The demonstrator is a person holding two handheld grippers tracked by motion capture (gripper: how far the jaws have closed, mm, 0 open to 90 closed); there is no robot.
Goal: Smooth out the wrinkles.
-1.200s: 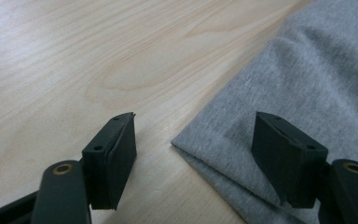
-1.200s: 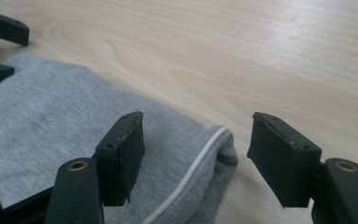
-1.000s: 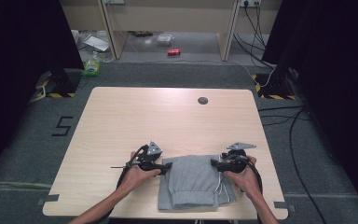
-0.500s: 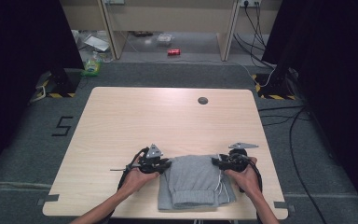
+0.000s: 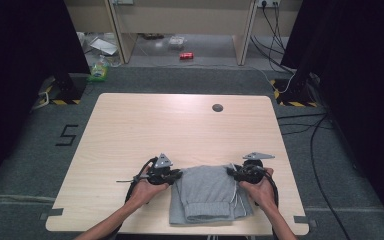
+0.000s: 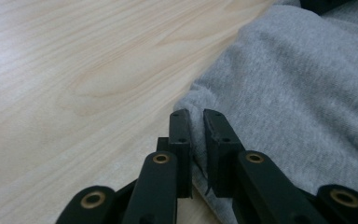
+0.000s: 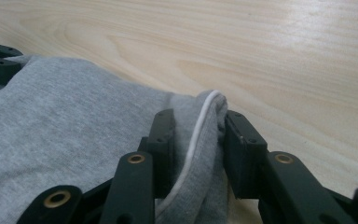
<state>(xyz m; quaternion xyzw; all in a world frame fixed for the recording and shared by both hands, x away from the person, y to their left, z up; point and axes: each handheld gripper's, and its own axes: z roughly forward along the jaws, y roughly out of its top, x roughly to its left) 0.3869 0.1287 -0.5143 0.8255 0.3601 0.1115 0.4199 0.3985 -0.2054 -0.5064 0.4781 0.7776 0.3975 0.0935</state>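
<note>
At the near edge of the wooden table lies a folded grey garment. The left gripper has just clamped its jaws onto the garment's left corner; the right gripper has been closing around the right corner, cord included.

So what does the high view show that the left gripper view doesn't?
The high view takes in both hands, the right tongs at the garment's far right corner, the whole table with a dark disc, and the floor with cables and a red can. The left gripper view gives the close-up: the left tongs pinched shut on the garment's edge, with the knit texture plain. Both share the grey garment, the wood tabletop and the left tongs.
</note>
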